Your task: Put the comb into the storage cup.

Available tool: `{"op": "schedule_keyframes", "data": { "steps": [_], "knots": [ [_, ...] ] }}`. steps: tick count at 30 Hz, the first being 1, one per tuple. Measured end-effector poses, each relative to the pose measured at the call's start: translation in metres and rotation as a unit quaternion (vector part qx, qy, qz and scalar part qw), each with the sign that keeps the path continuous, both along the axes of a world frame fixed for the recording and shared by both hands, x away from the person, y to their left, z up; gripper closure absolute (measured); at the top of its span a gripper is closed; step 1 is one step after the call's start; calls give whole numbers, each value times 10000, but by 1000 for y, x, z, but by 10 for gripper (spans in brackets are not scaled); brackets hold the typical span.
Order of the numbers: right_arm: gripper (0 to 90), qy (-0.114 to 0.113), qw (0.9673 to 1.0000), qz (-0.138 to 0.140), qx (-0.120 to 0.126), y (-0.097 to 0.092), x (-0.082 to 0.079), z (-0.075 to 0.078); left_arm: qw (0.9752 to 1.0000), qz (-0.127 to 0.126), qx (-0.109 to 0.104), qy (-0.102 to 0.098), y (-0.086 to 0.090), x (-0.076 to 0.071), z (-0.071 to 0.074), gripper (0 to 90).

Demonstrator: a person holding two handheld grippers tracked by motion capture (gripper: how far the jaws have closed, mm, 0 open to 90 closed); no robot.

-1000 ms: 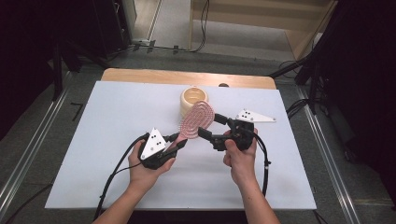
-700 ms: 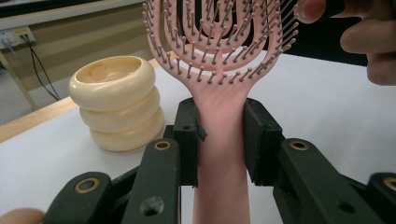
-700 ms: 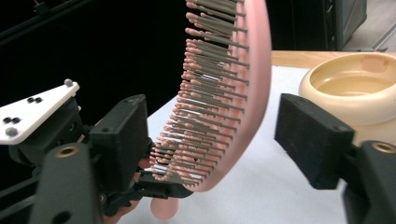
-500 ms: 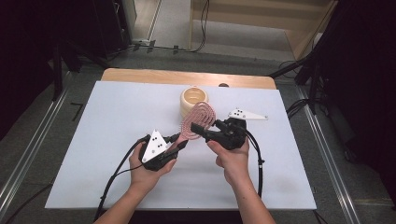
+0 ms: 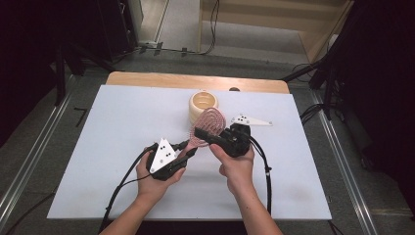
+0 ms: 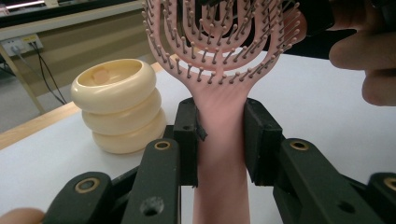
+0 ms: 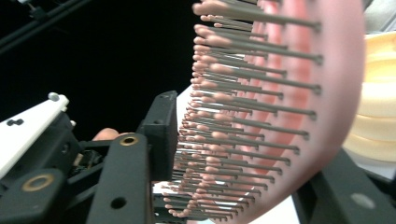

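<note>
A pink hairbrush (image 5: 211, 122) with an open loop head stands tilted over the white table. My left gripper (image 5: 188, 148) is shut on its handle (image 6: 219, 121), one pad against each side. From the right, my right gripper (image 5: 205, 133) straddles the brush head (image 7: 299, 116). Its jaws have just been closing. One pad touches the bristle tips and the other jaw sits behind the back of the head. A cream holder of stacked rings (image 5: 203, 102) stands just behind the brush, apart from both grippers.
The white table top (image 5: 98, 147) lies bare to the left, right and front of the hands. A wooden strip (image 5: 147, 78) runs along its far edge. Cables (image 5: 264, 171) trail back from both grippers toward the person.
My right gripper has moved left onto the brush head and its jaws have closed from wide open onto it. The left gripper and the handle have stayed put.
</note>
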State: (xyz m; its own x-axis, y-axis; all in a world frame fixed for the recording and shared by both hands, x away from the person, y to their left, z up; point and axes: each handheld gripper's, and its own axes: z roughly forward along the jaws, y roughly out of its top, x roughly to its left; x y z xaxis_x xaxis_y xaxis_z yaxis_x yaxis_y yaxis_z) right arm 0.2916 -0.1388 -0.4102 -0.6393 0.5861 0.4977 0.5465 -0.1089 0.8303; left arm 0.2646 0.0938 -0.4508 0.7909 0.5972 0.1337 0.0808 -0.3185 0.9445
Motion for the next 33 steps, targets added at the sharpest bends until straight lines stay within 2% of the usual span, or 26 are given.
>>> {"op": "schedule_keyframes", "data": {
  "steps": [5, 6, 7, 8, 9, 10, 15, 18, 19, 20, 21, 23, 24, 26, 30, 33],
  "knots": [
    [599, 69, 9998, 61, 191, -1, 1, 0, 10000, -17, -7, -62, 0, 0, -2, 704],
    [611, 99, 9995, 148, 243, -1, 1, 1, 10000, -70, -56, 33, 0, 1, -4, 703],
    [612, 90, 9997, 136, 203, -1, 1, 1, 10000, -70, -56, 33, 0, 1, -4, 701],
    [613, 64, 9997, 151, 159, -1, 0, 1, 9997, -156, -89, 162, 0, 3, -4, 698],
    [613, 64, 9997, 151, 159, -1, 0, 1, 9997, -156, -89, 162, 0, 3, -4, 682],
    [613, -4, 9999, 134, 51, 0, -1, 1, 9995, -190, -122, 228, 0, 4, -4, 619],
    [613, -154, 9998, 127, -54, -3, -2, 4, 9985, -232, -197, 458, 1, 4, -5, 339],
    [614, -266, 9995, 104, -166, -4, -4, 6, 9980, -202, -233, 554, 3, 4, -7, 217],
    [614, -301, 9993, 100, -183, -5, -4, 6, 9975, -262, -246, 613, 5, 4, -8, 187],
    [614, -330, 9992, 94, -200, -5, -4, 7, 9973, -277, -227, 646, 6, 4, -9, 119],
    [614, -365, 9991, 83, -216, -5, -4, 7, 9973, -191, -268, 660, 8, 3, -10, 79],
    [614, -395, 9989, 74, -239, -6, -4, 7, 9969, -181, -322, 696, 11, 3, -11, 41],
    [614, -443, 9986, 86, -268, -6, -4, 8, 9958, -192, -425, 794, 17, 5, -11, 6],
    [614, -460, 9985, 79, -294, -5, -5, 8, 9955, -179, -447, 814, 20, 4, -12, 0],
    [614, -634, 9968, 136, -461, -1, -5, 11, 9955, -140, -442, 832, 29, 3, -15, 0],
    [614, -682, 9963, 149, -505, 0, -5, 12, 9955, -53, -425, 842, 41, 0, -20, 0]
  ]
}}
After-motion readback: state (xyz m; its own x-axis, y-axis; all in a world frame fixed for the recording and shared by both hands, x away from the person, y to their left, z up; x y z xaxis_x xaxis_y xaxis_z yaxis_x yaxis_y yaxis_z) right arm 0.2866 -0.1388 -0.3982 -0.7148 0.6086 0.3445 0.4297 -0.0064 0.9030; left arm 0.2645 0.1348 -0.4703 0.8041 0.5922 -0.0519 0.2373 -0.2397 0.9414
